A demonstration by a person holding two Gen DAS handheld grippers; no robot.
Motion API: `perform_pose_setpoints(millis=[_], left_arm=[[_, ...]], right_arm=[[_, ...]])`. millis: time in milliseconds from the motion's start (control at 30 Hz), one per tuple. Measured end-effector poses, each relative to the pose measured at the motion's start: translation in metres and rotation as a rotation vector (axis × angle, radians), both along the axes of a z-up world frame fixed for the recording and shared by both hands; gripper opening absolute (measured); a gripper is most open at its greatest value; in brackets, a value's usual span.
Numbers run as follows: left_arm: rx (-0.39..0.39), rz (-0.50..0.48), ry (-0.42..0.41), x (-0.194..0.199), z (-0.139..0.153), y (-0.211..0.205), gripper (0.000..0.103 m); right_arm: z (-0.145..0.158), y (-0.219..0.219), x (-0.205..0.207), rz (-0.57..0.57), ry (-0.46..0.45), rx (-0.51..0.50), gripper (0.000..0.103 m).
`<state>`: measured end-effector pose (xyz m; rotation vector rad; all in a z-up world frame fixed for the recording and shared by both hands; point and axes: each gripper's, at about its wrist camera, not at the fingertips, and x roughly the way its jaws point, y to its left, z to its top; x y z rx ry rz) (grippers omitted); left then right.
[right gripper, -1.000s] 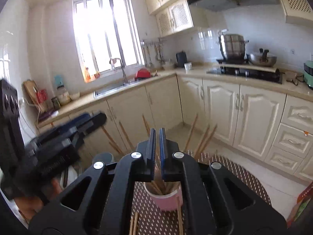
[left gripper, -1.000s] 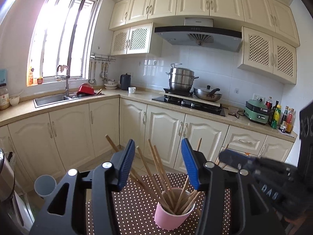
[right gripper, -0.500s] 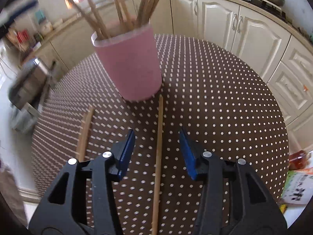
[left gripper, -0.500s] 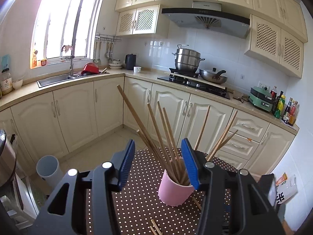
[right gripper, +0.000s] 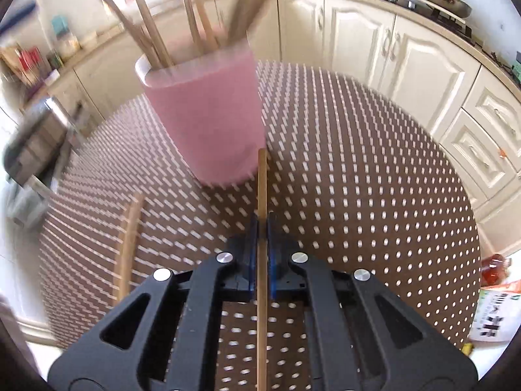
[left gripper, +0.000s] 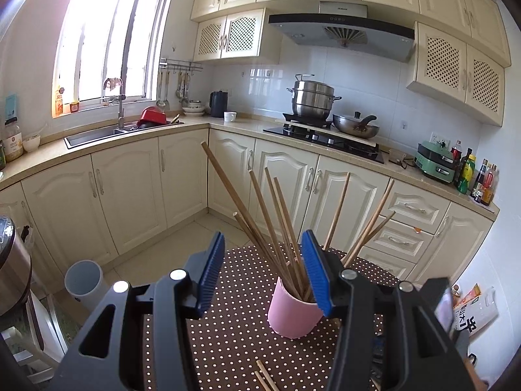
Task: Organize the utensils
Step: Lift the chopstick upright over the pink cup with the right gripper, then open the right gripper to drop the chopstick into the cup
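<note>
1. The steel sink (left gripper: 92, 135) sits in the counter right under the big window (left gripper: 110, 32), with the tap (left gripper: 119, 104) at its back edge.
2. A red bowl-ish thing (left gripper: 151, 120) is on the sink's right end.
3. Further right of the sink, past the corner: a black kettle (left gripper: 217, 104) and a white mug (left gripper: 230, 116).
4. Well right of the sink is the hob (left gripper: 322, 135), with a stacked steel steamer pot (left gripper: 313, 99) and a wok (left gripper: 355, 127), and the range hood (left gripper: 342, 31) above.
5. At the far right end of the counter from the sink: a green cooker (left gripper: 436, 162), then a bunch of bottles (left gripper: 476, 177).
6. On the floor below the sink: a grey bin (left gripper: 84, 282).
</note>
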<state>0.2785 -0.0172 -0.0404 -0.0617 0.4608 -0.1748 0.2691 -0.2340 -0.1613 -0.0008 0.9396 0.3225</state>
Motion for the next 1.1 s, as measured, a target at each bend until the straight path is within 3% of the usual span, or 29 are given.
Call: perform_pose_setpoints(millis=[167, 300, 500, 900, 1100], left_arm=[[-0.013, 0.004, -0.007, 0.002, 0.004, 0.001, 0.049], [-0.011, 0.006, -0.014, 0.003, 0.006, 0.001, 0.049], [-0.006, 0.014, -0.019, 0.006, 0.009, 0.005, 0.049], [-0.007, 0.042, -0.017, 0.012, 0.008, 0.01, 0.049], [-0.004, 0.039, -0.002, 0.014, 0.004, 0.008, 0.049]], right_arm=[[0.066, -0.006, -0.016, 0.025, -0.155, 0.123, 0.006], [0.121, -0.008, -0.029, 0.018, -0.332, 0.202, 0.006], [0.168, -0.007, -0.026, -0.02, -0.501, 0.248, 0.006], [0.199, -0.003, -0.012, -0.04, -0.593, 0.242, 0.006], [0.171, 0.004, 0.002, -0.028, -0.496, 0.198, 0.006]])
